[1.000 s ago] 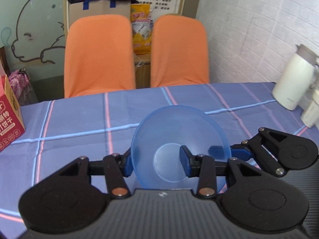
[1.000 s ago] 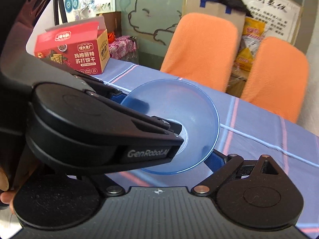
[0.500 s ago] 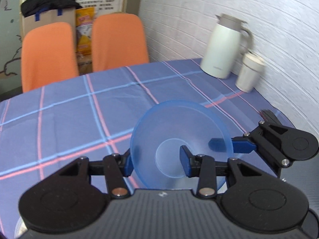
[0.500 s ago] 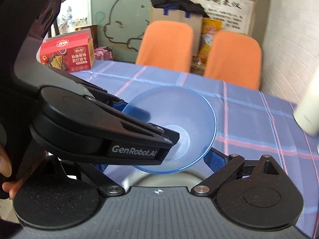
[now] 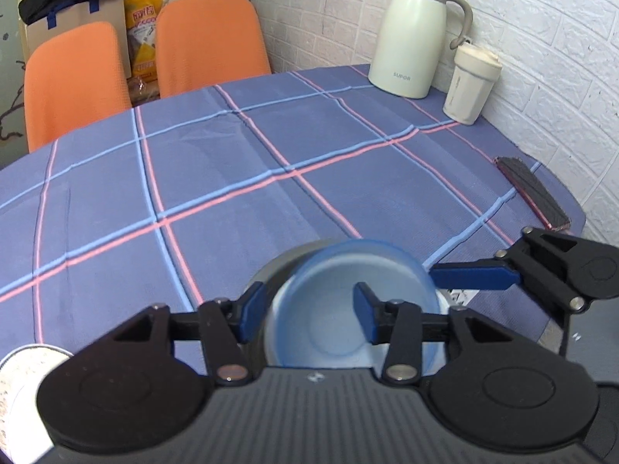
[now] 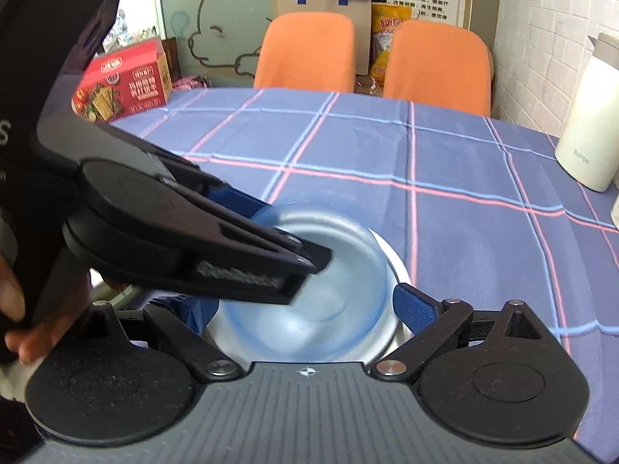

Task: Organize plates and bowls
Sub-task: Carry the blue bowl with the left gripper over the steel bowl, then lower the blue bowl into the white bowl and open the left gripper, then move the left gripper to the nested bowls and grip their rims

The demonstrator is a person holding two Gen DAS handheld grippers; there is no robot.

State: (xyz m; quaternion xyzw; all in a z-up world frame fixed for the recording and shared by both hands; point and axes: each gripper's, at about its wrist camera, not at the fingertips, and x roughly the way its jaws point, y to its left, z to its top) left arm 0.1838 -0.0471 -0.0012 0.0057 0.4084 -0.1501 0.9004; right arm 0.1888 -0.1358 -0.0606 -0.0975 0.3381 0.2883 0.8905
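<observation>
Nesting is the play, by my read: the blue bowl (image 5: 340, 301) sits low over a metal bowl (image 6: 396, 270) whose silver rim peeks out around it, right at the near edge of the table (image 5: 240, 178). Whether blue has bottomed out in the steel or hangs just above it, I cannot tell; the right wrist view is smeared with motion.

Left tongs (image 5: 307, 311) have it pinched on the near wall, one blue pad outside on the left, the other dipped inside. So the bowl lies straight ahead of the left tongs, mouth up, and round enough that no long axis matters. What counts is that it sits centred over the steel one underneath, and it looks close to that.

Right tongs (image 6: 309, 303) are spread wide, pads standing either side of both bowls with clear space between pad and rim, pinching nothing. From the left wrist view one blue finger (image 5: 474, 276) of theirs pokes in from the right, just beside the rim.

Left is plainly the nearer hand, already holding. Further out: a speckled white dish (image 5: 23, 379) at the lower left, a cream thermos jug (image 5: 416, 34) and tumbler (image 5: 474, 83) by the brick wall, and a dark phone (image 5: 532, 193) near the table's right edge.
</observation>
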